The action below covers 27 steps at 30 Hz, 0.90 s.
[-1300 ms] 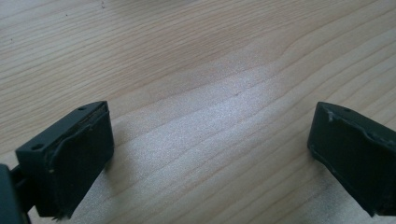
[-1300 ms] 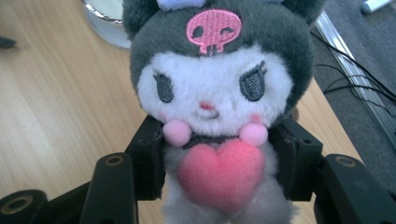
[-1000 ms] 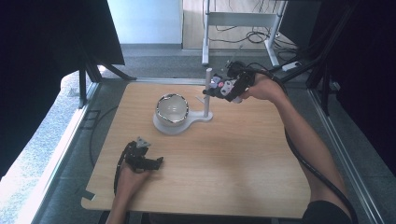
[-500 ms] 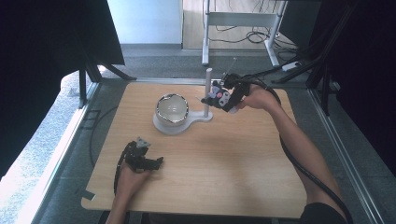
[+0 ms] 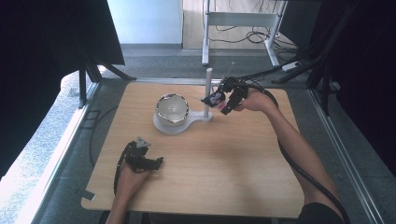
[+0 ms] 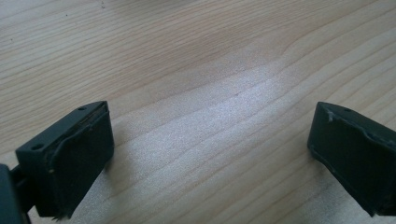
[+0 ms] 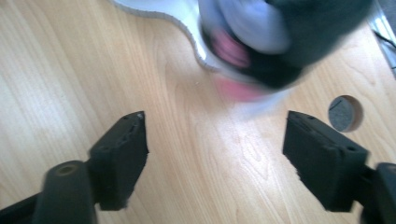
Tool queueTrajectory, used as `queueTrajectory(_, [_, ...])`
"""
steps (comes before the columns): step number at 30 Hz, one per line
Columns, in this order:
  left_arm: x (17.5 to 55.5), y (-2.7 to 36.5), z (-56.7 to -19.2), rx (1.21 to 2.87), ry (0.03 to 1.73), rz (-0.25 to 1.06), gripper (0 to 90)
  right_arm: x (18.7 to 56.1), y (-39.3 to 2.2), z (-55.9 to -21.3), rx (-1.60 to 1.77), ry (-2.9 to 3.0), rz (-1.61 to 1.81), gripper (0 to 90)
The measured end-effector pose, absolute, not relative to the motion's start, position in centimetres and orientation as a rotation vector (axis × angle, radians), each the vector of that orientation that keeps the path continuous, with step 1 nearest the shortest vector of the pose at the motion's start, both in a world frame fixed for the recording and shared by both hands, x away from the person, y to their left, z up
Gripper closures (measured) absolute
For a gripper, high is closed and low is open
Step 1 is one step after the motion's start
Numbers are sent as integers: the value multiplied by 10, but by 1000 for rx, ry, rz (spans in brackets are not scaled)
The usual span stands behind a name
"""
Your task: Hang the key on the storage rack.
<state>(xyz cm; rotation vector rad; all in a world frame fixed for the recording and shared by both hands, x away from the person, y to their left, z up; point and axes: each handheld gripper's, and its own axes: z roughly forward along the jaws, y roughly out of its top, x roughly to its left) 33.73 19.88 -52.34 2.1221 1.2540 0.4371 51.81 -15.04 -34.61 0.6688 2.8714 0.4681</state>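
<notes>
Right gripper [image 5: 223,103] is hovering upper centre beside the post [image 5: 208,91], jaws gaping, empty. Left gripper [image 5: 148,161] is resting lower left on the table [image 5: 224,163], jaws wide.

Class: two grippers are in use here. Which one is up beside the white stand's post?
The right gripper, held beside the post at the table's far side. The left gripper rests low on bare wood near the front edge, jaws open.

You are working in what looks like a lab or test room: a bare wooden table [image 5: 233,186] stands on grey carpet, black curtains [image 5: 42,46] hang along its left and right edges, cables [image 5: 252,35] lie loose on the floor beyond its far edge beside a white metal frame [image 5: 238,18]
</notes>
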Motion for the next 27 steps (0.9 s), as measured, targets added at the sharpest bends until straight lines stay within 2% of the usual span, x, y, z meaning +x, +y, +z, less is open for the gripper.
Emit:
queueTrajectory(3, [337,199,-523,2122,1254,437,3,516,-154,-344,661,2849,491,153])
queueTrajectory(16, [337,199,-523,2124,1254,435,3,499,-160,-342,628,2821,550,116])
queueTrajectory(23, [337,199,-523,2125,1254,434,3,485,-164,-341,592,2808,543,52])
queueTrajectory(24, [337,199,-523,2124,1254,435,3,481,-165,-342,590,2806,537,22])
queueTrajectory(27, [337,199,-523,2124,1254,435,3,477,-167,-343,584,2807,529,14])
